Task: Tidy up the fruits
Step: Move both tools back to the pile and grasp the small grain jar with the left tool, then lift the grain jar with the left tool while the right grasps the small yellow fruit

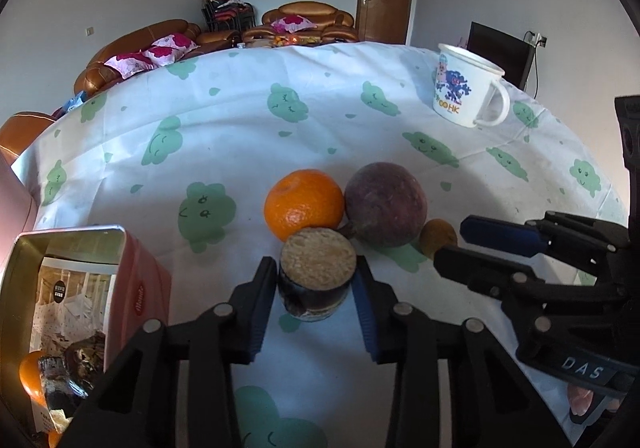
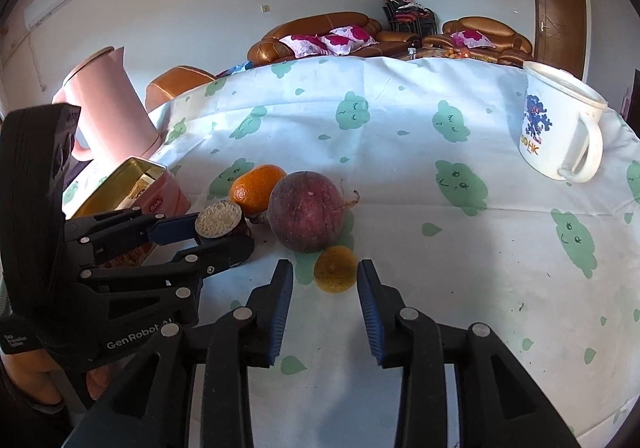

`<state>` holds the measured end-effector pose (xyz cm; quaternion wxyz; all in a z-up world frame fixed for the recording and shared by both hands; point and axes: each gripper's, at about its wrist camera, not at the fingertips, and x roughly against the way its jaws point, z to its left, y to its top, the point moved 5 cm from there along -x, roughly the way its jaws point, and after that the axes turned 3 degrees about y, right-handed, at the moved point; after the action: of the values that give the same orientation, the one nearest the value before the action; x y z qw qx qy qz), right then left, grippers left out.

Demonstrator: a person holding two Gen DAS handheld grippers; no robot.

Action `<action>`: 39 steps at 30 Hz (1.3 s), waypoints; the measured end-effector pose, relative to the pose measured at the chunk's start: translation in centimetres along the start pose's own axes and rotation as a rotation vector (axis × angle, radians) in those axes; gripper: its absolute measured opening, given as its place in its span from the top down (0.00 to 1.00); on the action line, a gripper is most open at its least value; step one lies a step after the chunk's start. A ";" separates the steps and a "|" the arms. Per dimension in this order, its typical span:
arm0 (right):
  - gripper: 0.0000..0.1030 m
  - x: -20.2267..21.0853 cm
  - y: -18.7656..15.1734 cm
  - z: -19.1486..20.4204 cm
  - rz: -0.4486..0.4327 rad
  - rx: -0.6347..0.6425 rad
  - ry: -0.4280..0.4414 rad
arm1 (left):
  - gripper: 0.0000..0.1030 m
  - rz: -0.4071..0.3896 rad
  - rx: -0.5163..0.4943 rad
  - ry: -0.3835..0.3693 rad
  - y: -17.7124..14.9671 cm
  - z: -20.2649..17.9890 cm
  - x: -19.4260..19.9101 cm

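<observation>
Pick step in hand: the left gripper [image 1: 316, 280] is clamped on a cut fruit half [image 1: 317, 280], dark-skinned with a pale grainy cut face turned up, one pad pressed on each side of it; the half appears to sit on or just above the tablecloth [image 1: 240, 119], and whether it is lifted clear cannot be told. Just beyond it an orange [image 1: 303, 204] and a large purple round fruit [image 1: 386, 204] lie touching each other, with a small brownish-orange fruit [image 2: 335, 268] just beside the purple one. The right gripper [image 2: 325, 280] is held low over the cloth with its jaws apart; the small fruit is seen at the mouth of the gap, slightly ahead of the fingertips, not pressed by either pad. A pink tin box [image 1: 132, 280] stands open at the left, near the left gripper, and fruit is already seen inside it, including something orange, so it is judged to be the target bin. Next move judged: the gripped half is to be raised clear of the orange behind it, carried left over the tin's rim and let go inside; the grip must be kept firm, since the round skin could slip. The right gripper would need to be pushed forward before closing on the small fruit. A white mug [image 1: 466, 89] and a pink kettle [image 2: 108, 103] are well apart from the fruit.
</observation>
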<state>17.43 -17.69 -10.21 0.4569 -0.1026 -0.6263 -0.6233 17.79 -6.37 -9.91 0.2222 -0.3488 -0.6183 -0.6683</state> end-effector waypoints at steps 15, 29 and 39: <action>0.67 -1.6 0.3 0.6 0.058 0.072 -0.026 | 0.61 -0.028 0.015 0.005 0.1 0.3 0.5; 0.69 -0.6 0.5 1.3 0.009 0.101 -0.072 | 0.61 -0.082 0.008 0.023 0.3 0.2 1.5; 0.69 -1.6 0.2 0.9 0.060 0.079 -0.038 | 0.61 -0.098 0.004 0.034 0.2 0.3 1.9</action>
<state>18.12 -16.17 -11.01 0.4669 -0.1152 -0.6556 -0.5822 16.79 -5.90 -8.38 0.2004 -0.3061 -0.6320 -0.6832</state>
